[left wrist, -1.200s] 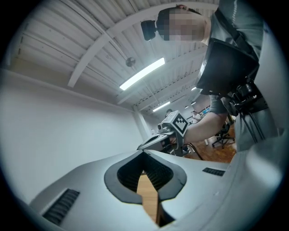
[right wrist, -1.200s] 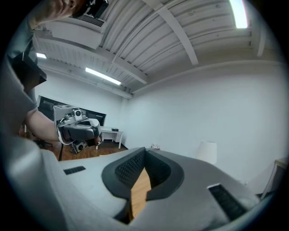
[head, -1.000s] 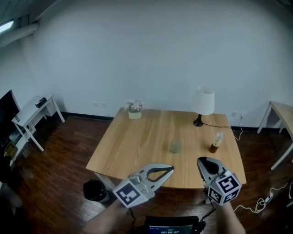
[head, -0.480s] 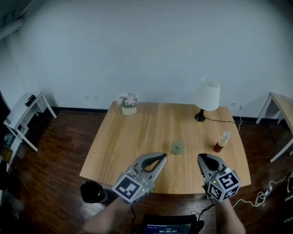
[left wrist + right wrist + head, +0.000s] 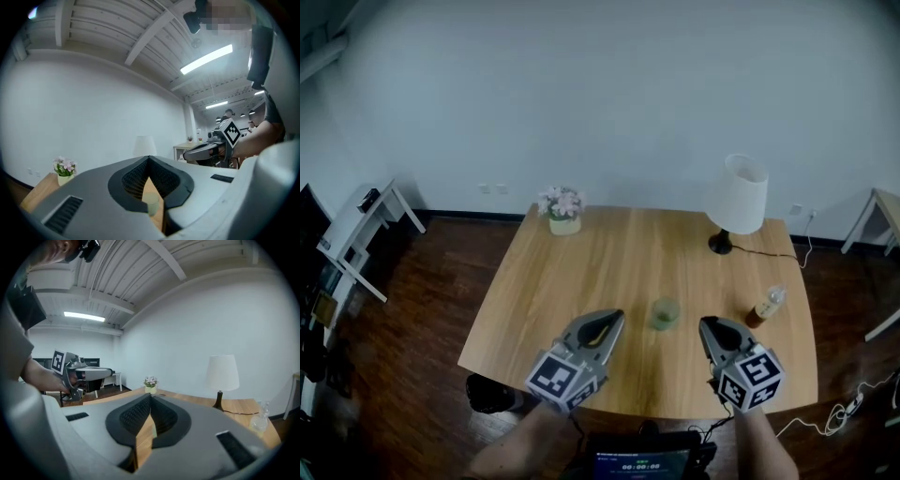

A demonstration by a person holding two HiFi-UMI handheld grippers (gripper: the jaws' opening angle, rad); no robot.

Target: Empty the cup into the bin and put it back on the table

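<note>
Pressed together at the tips, the jaws of both grippers hold nothing. The left gripper point(image 5: 617, 319) and the right gripper point(image 5: 706, 325) hover over the near part of the counter point(image 5: 581, 272), each showing only a closed loop behind its tips.

On the counter between them stands the cup point(image 5: 666, 312), pale green and see-through, touched by neither. In the head view it lies at about 3 o'clock from the left tips and about 10 o'clock from the right tips. The gaps look much alike, so I cannot say which hand is nearer. The left gripper view frames the cup low in the opening behind the shut tips, so that gripper seems the better aimed.

Its long axis is vertical, with the mouth up and the base flat on the wood. What it holds cannot be made out. A grasp would likely come in level from the side, and either pair of jaws must first spread to admit it.

On the floor stands the dark bin point(image 5: 490, 394), at about 8 o'clock from the cup, by the counter's near-left corner and on the left hand's side.
</note>
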